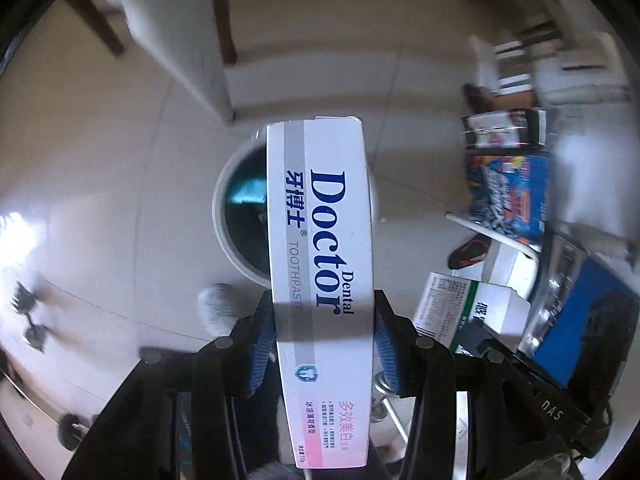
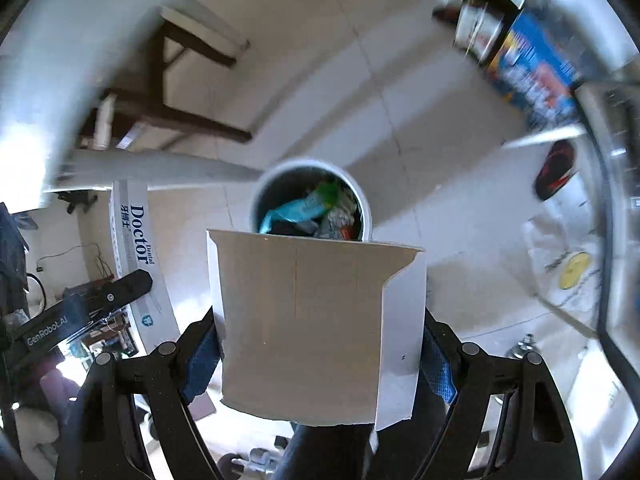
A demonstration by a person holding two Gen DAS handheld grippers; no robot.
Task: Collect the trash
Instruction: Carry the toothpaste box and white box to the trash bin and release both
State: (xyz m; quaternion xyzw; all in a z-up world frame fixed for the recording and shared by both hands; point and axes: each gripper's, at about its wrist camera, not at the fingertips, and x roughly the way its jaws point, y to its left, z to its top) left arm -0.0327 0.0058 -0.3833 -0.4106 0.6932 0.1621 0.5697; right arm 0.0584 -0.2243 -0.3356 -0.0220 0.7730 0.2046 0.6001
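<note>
My left gripper (image 1: pixel 324 336) is shut on a white "Dental Doctor" toothpaste box (image 1: pixel 320 248), its blue pads pressing both long sides. The box points down at a round white trash bin (image 1: pixel 224 220) on the floor, covering much of its mouth. My right gripper (image 2: pixel 320 356) is shut on a flattened grey-white cardboard box (image 2: pixel 316 328), held above the same trash bin (image 2: pixel 310 204), which holds several wrappers. At the left of the right wrist view, the toothpaste box (image 2: pixel 140 264) shows again, with the left gripper's dark body beside it.
Pale tiled floor (image 1: pixel 120 184) lies around the bin. Wooden furniture legs (image 2: pixel 172 92) stand behind it. Colourful boxes (image 1: pixel 508 196) and a white-green carton (image 1: pixel 472 312) sit on a table edge at the right. A black-red shoe (image 2: pixel 554 172) lies on the floor.
</note>
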